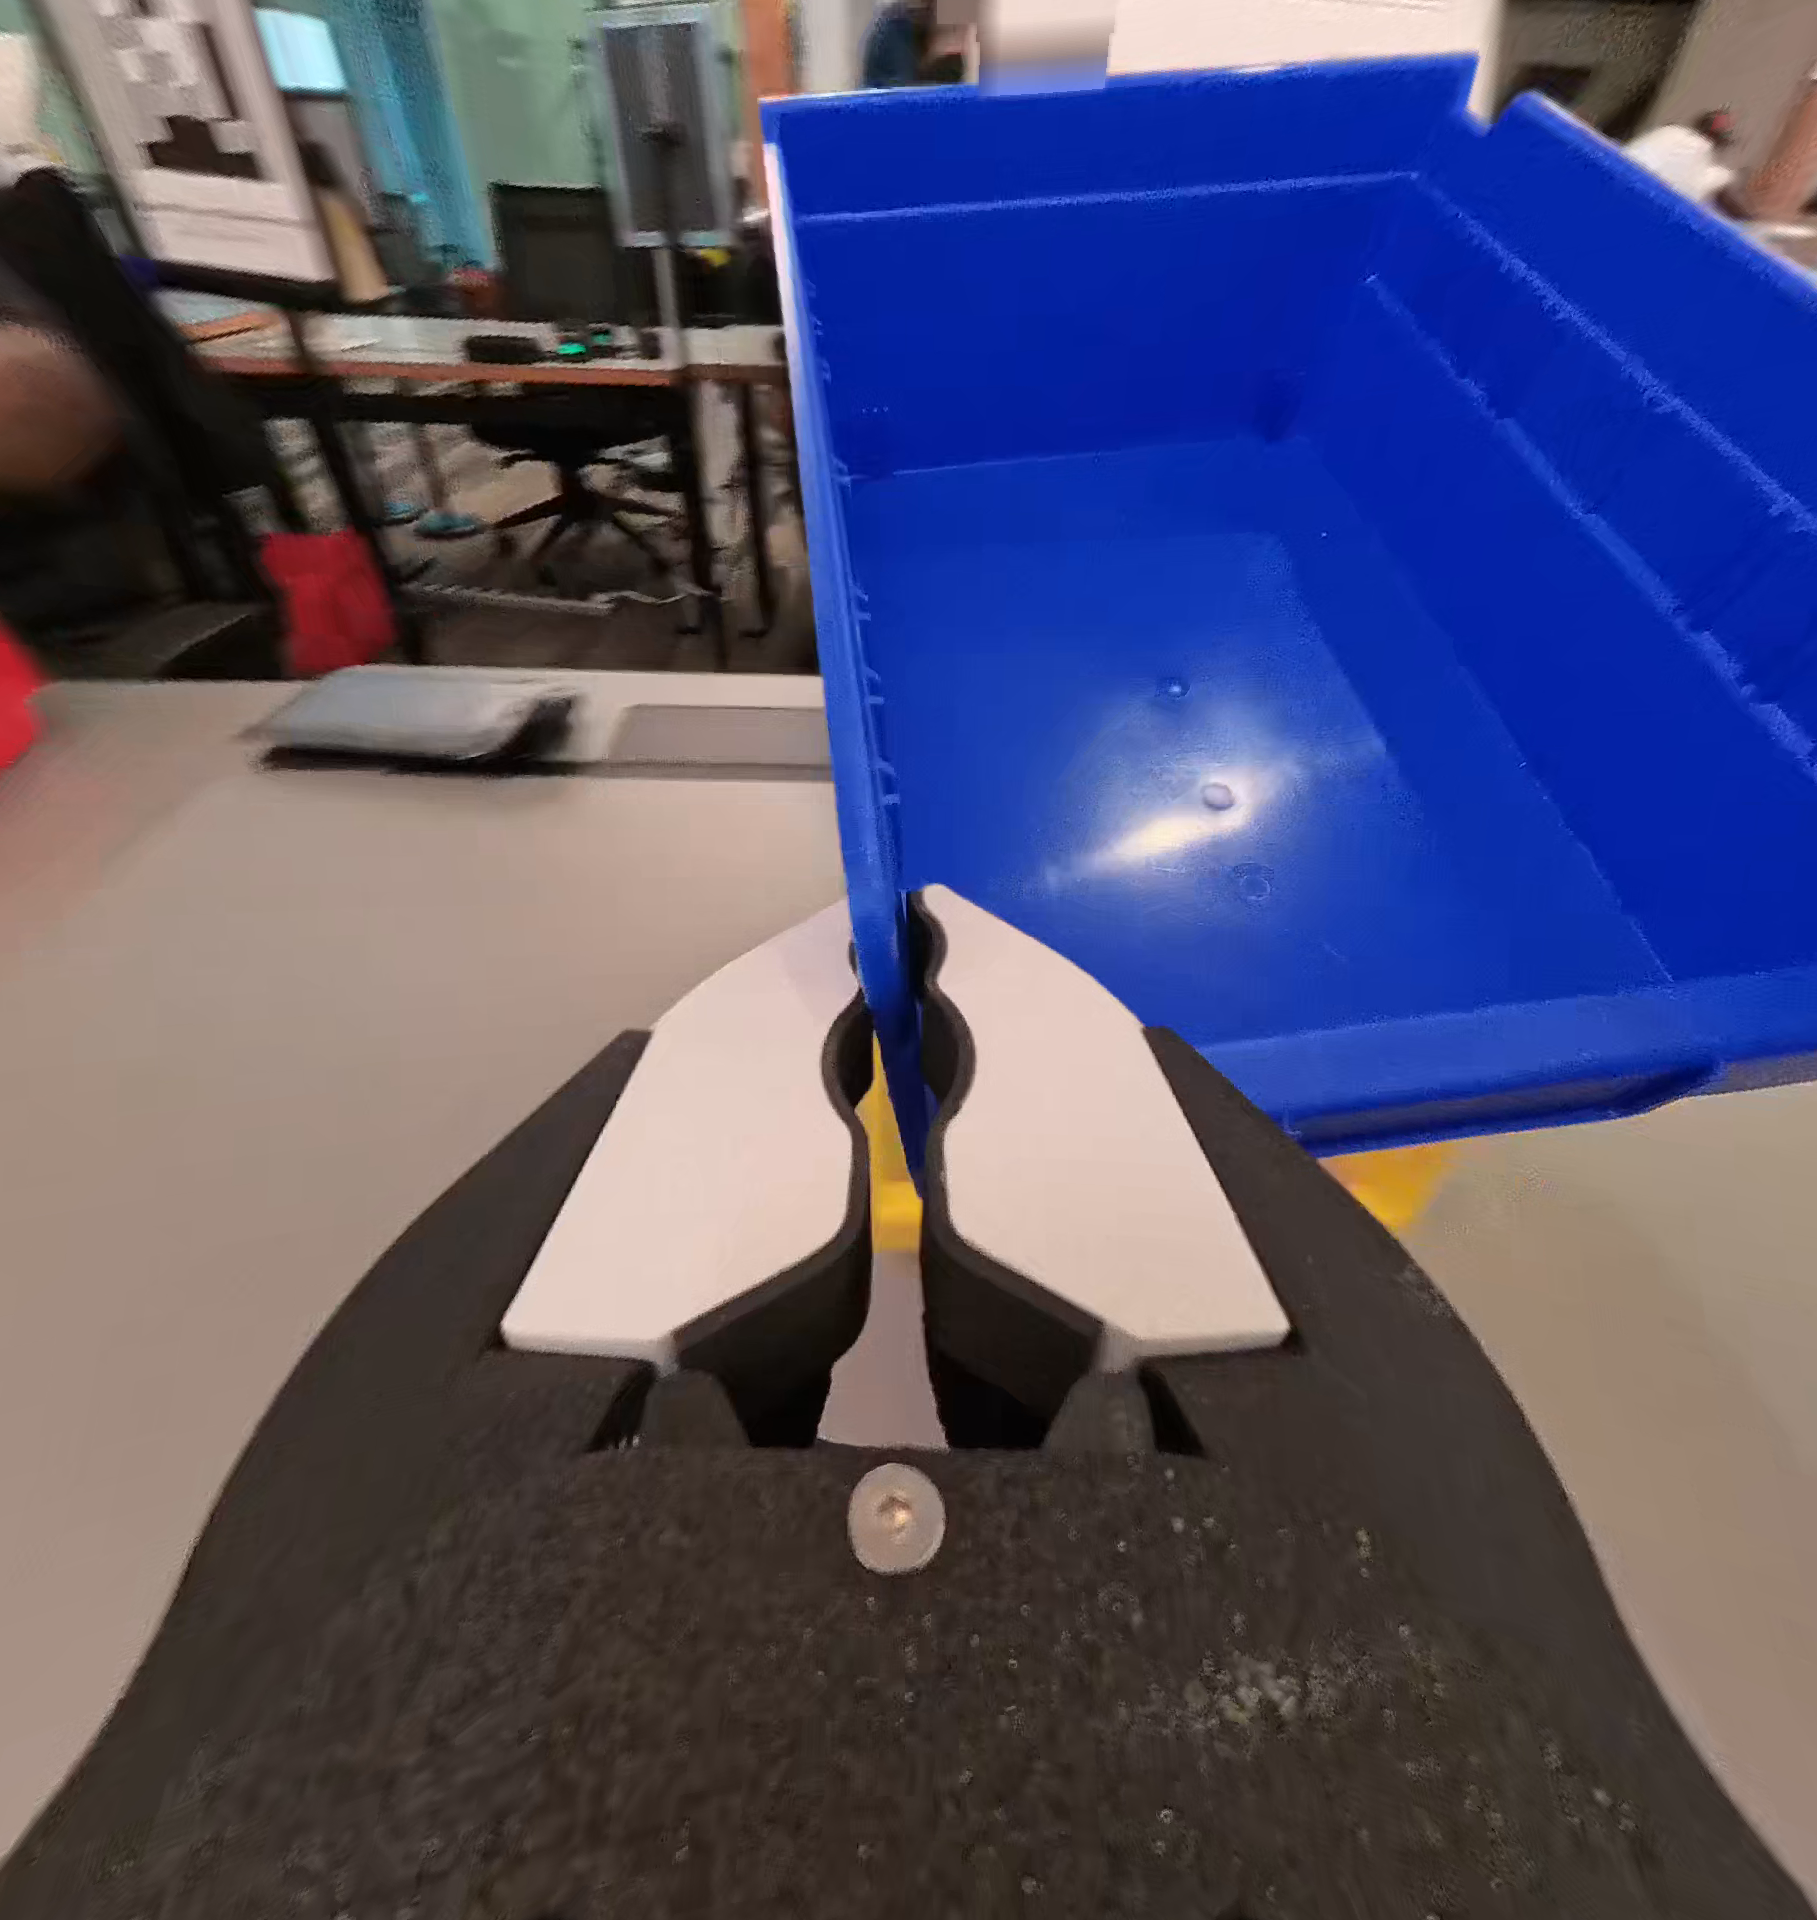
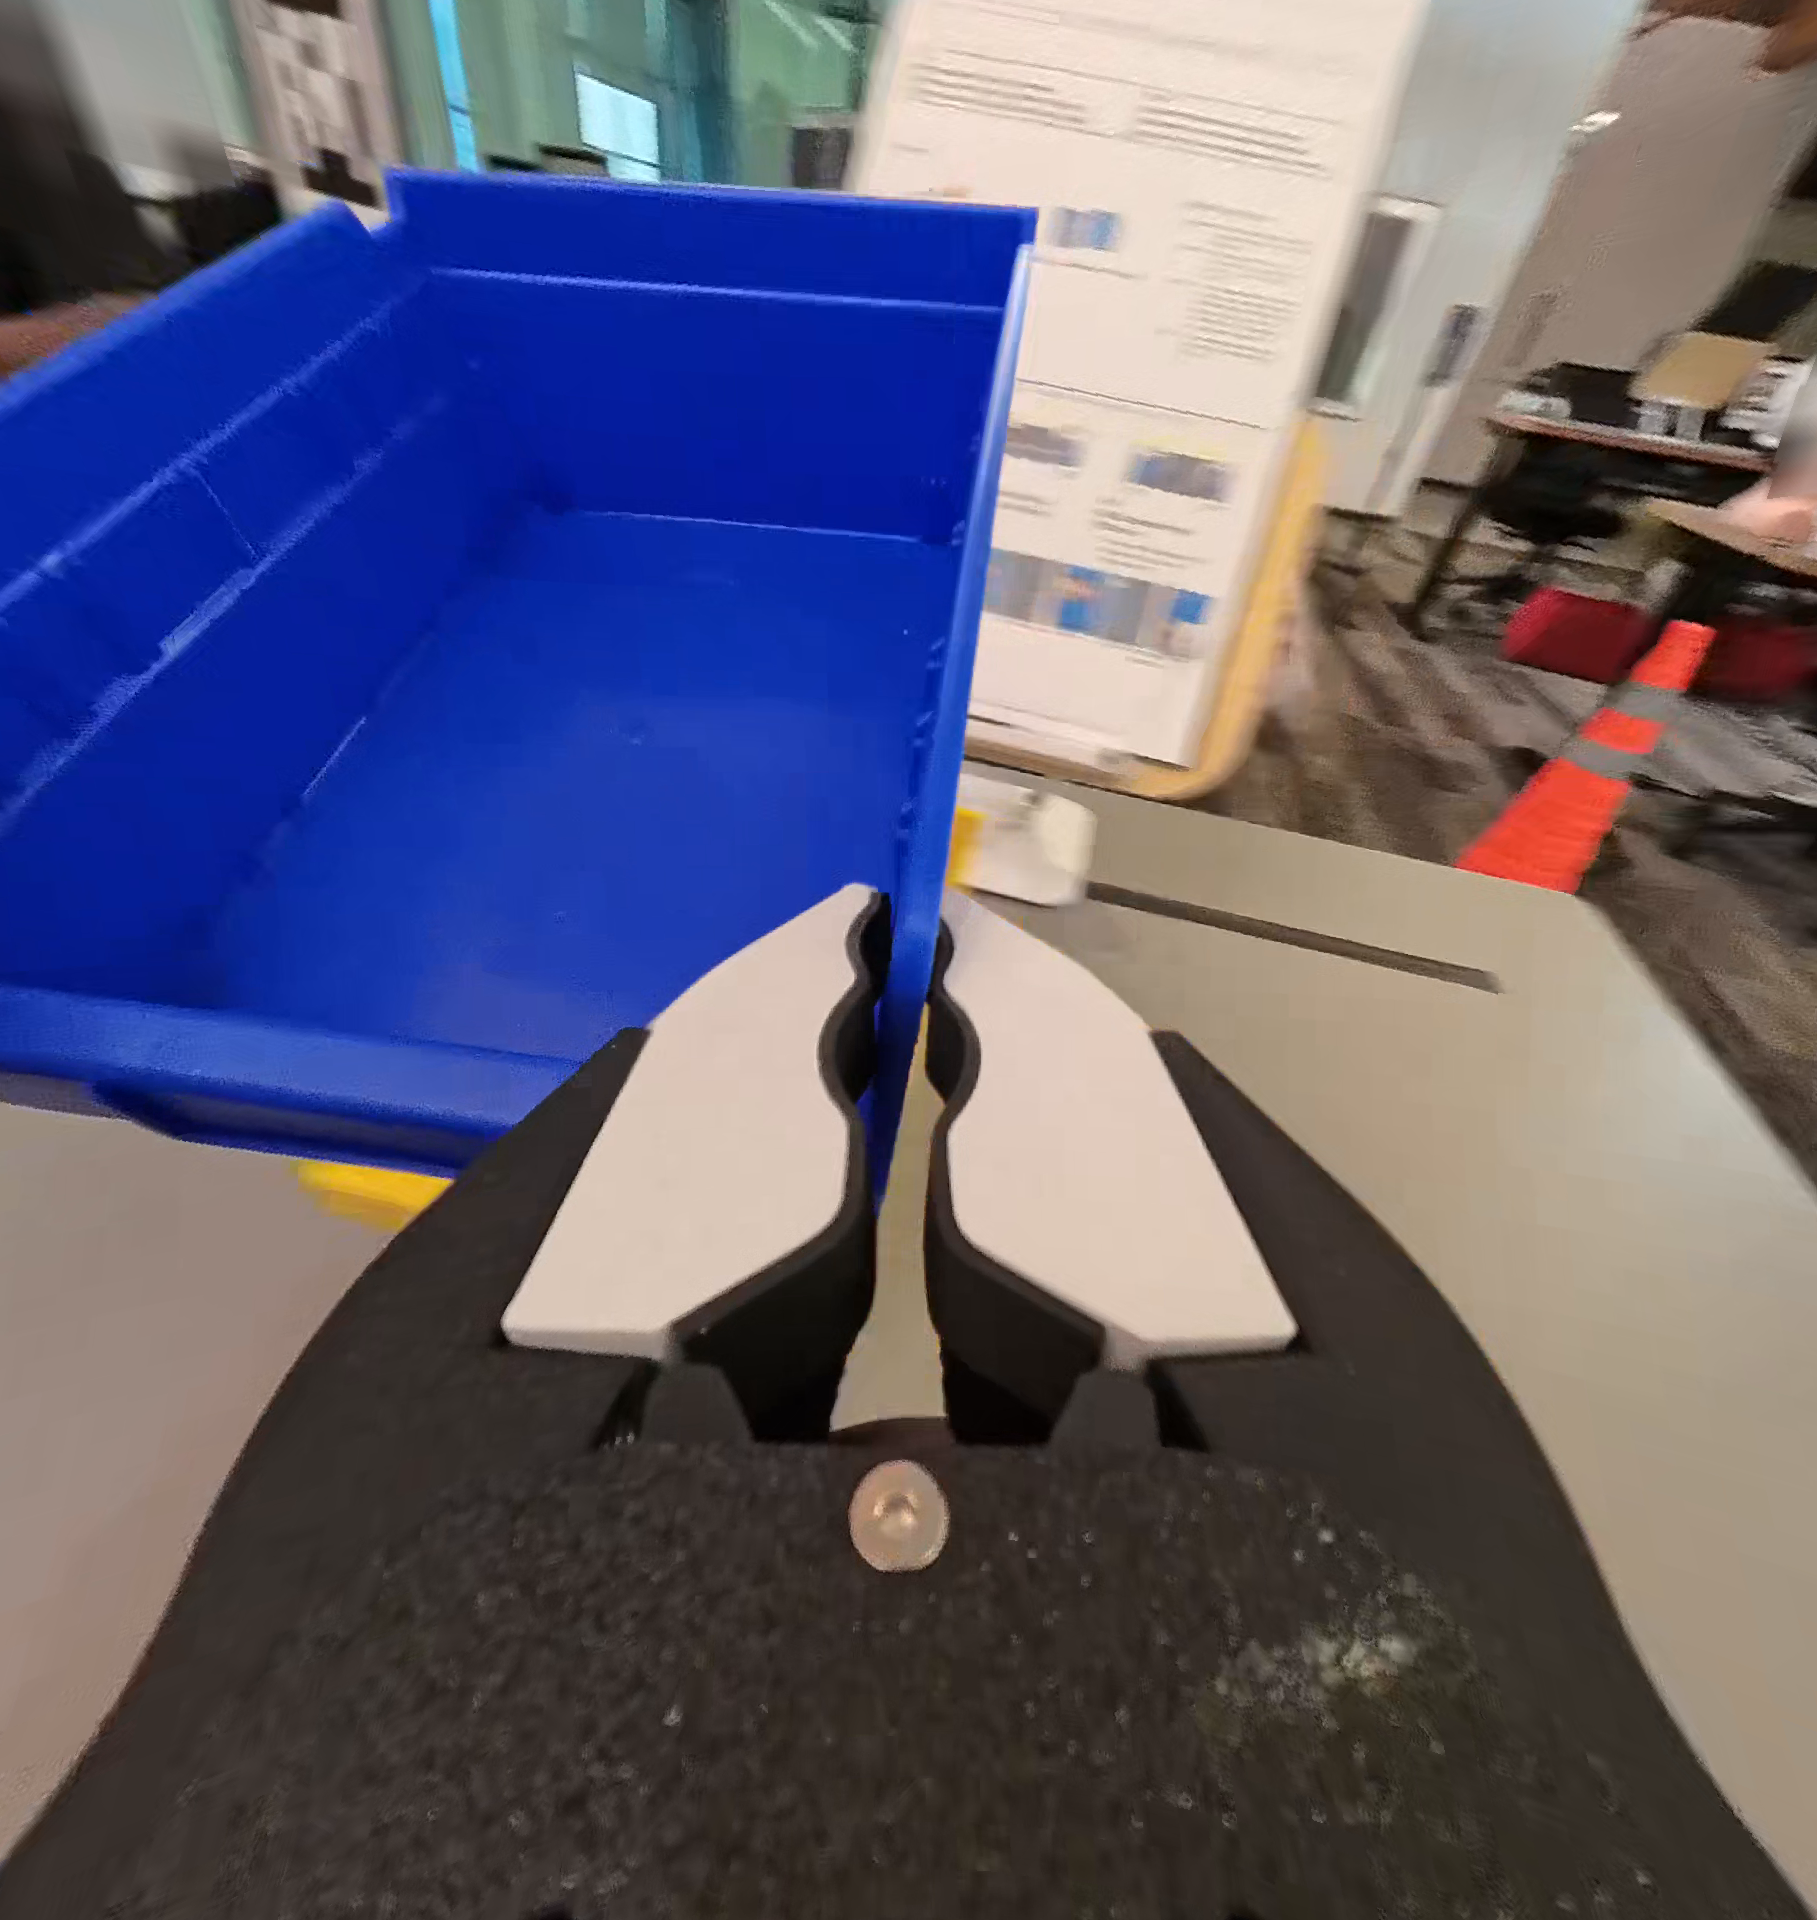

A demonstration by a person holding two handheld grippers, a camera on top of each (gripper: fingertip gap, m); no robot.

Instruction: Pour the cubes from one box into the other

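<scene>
Gripping blue box (image 1: 1299, 623), grey table (image 1: 312, 1039), blurred office room

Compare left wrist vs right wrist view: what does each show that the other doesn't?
Left wrist only: a glare patch on the empty floor of the blue plastic bin, a flat grey pouch on the table, a red bag by the desks.

Right wrist only: an orange traffic cone, a white poster board, a white object on the table.

Both: the lifted empty blue bin, its side walls clamped by the left gripper and right gripper, yellow plastic beneath, grey table.
</scene>
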